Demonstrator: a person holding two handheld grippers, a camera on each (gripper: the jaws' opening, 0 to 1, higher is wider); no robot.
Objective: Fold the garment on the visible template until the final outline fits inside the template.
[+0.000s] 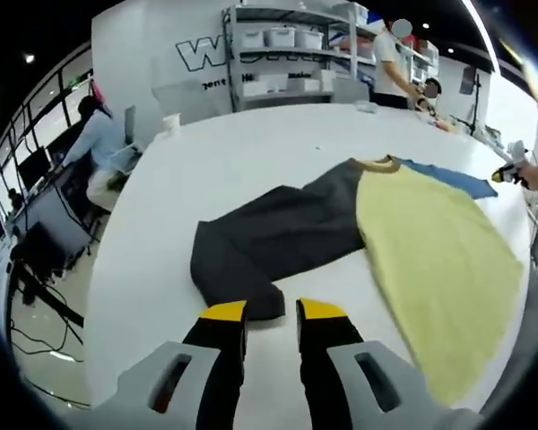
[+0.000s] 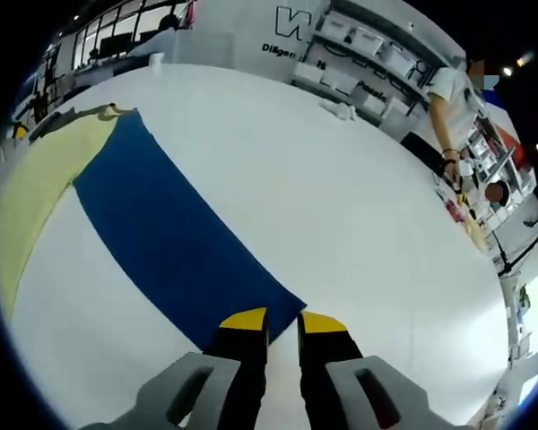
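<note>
The garment lies flat on the white table (image 1: 251, 152), with a yellow body (image 1: 430, 260), a dark grey sleeve (image 1: 269, 237) and a blue sleeve (image 2: 170, 233). My left gripper (image 1: 271, 311) sits low at the end of the dark sleeve. Its yellow-tipped jaws stand a little apart and the cuff edge reaches just between them. My right gripper (image 2: 283, 321) is at the far corner of the blue sleeve, its jaws nearly together with the cuff corner between the tips. In the left gripper view the right gripper (image 1: 509, 172) shows in a hand at the blue sleeve's end (image 1: 457, 182).
White shelves with bins (image 1: 291, 54) line the back wall. One person stands by them (image 1: 390, 72) and another sits at a desk (image 1: 94, 143) past the table's left edge. A person (image 2: 448, 107) works at a cluttered bench to the right. A white cup (image 1: 170, 123) stands near the far edge.
</note>
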